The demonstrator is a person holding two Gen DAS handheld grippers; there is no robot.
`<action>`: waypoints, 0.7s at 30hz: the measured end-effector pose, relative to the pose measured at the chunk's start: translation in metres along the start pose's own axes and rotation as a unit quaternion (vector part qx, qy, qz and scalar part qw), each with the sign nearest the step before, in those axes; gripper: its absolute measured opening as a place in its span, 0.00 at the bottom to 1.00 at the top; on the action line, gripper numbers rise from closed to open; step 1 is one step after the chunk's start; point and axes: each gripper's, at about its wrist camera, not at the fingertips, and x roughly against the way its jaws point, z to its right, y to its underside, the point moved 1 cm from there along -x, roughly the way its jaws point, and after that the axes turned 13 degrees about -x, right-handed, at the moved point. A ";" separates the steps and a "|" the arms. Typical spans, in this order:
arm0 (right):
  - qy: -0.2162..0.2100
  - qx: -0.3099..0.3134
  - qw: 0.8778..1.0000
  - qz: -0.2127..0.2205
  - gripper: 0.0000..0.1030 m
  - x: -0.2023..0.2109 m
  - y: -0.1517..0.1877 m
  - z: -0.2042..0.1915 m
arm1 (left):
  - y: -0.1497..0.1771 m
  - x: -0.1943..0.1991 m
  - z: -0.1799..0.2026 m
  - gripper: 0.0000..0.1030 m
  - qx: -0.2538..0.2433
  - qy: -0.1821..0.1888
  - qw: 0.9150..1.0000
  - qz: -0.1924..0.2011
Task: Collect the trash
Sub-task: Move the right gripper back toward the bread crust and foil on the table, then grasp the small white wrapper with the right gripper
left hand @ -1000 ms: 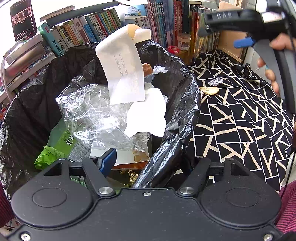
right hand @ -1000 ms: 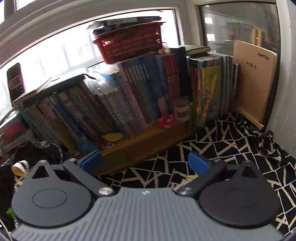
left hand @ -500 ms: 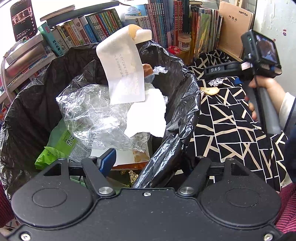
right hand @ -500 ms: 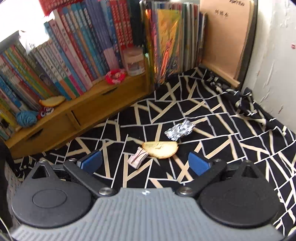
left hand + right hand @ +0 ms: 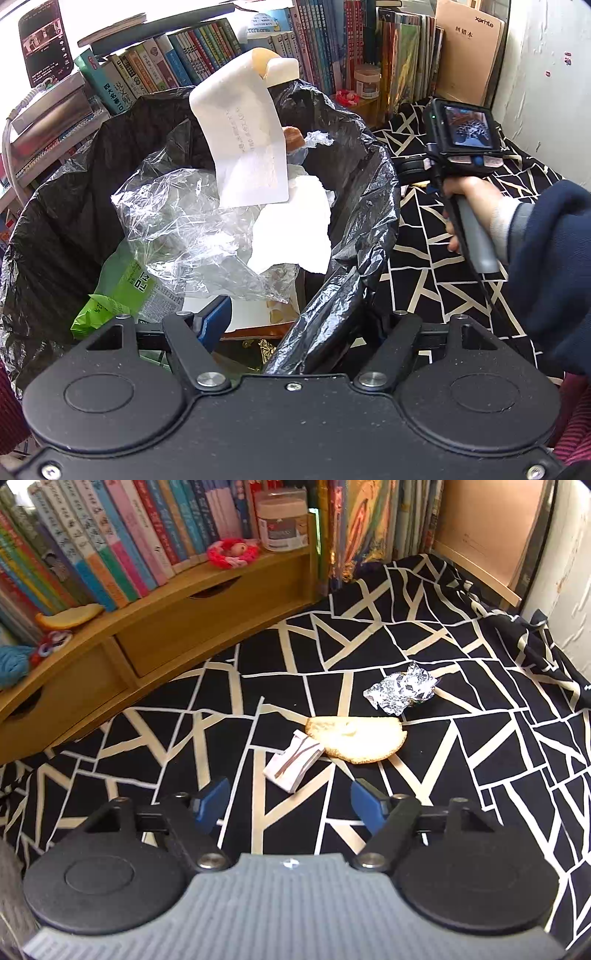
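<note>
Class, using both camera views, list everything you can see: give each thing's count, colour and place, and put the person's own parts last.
bin bag: one, black, left of the cloth, holding trash
clear plastic film: one, transparent, inside the bag
green packet: one, low in the bag
foil wrapper: one, silver, on the cloth
peel: one, yellow, on the cloth beside the foil
small paper wrapper: one, white with brown stripes, touching the peel
cloth: one, black with cream lines
books: many, mixed colours, on the wooden shelf
left tool: one, black, closed on the bag's rim
right tool: one, jaws open, just narrowing, nothing between them
hand: one, holding the right tool
</note>
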 end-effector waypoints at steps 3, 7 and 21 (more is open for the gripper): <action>0.004 -0.028 1.000 0.006 0.73 -0.011 -0.003 0.002 | 0.000 0.000 0.001 0.68 0.000 -0.001 1.000 0.000; 0.002 -0.052 0.999 0.002 0.72 -0.025 -0.009 0.002 | 0.000 0.000 0.001 0.68 -0.002 -0.004 1.000 0.002; 0.042 0.005 0.999 -0.008 0.30 -0.032 -0.009 -0.020 | 0.001 0.001 0.001 0.68 -0.004 -0.006 1.000 0.004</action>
